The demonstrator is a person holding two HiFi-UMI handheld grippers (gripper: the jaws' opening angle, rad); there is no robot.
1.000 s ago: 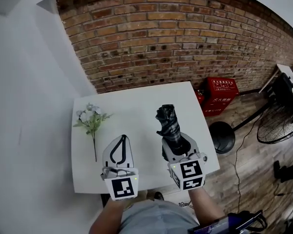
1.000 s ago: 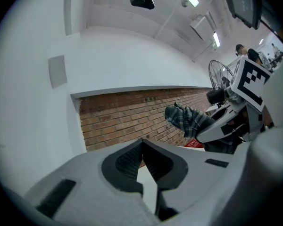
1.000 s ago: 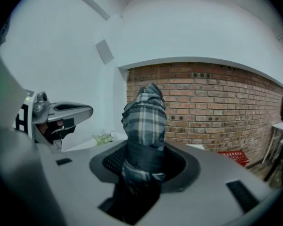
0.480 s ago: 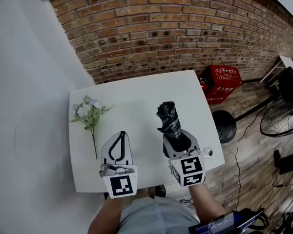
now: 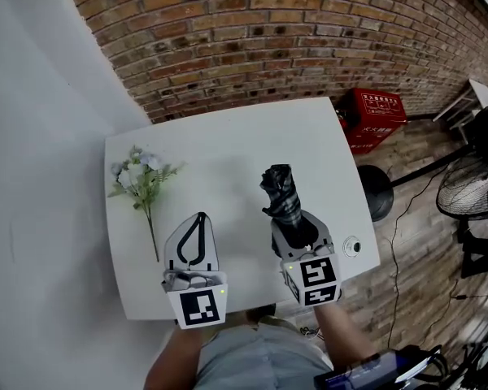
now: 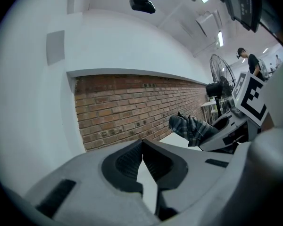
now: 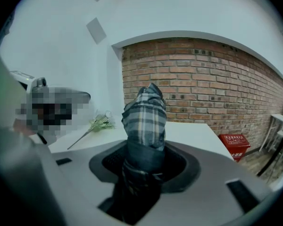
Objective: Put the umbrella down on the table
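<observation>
A folded plaid umbrella (image 5: 278, 193) points away from me over the right half of the white table (image 5: 228, 140). My right gripper (image 5: 298, 227) is shut on its lower part, near the table's front edge. In the right gripper view the umbrella (image 7: 144, 117) rises between the pads of the right gripper (image 7: 144, 160), hiding the table beyond. My left gripper (image 5: 198, 220) is shut with nothing in it, over the table's front left. In the left gripper view the left gripper (image 6: 142, 145) has its tips meeting, and the umbrella (image 6: 191, 128) shows to the right.
A sprig of artificial flowers (image 5: 137, 177) lies at the table's left side. A small round object (image 5: 351, 247) sits at the front right corner. A red crate (image 5: 378, 116), a round black base (image 5: 376, 192) and a fan (image 5: 472, 187) stand on the wooden floor to the right. A brick wall runs behind.
Both grippers have sunk closer to the table near its front edge. The umbrella stays held in the right gripper. The left gripper stays shut.
</observation>
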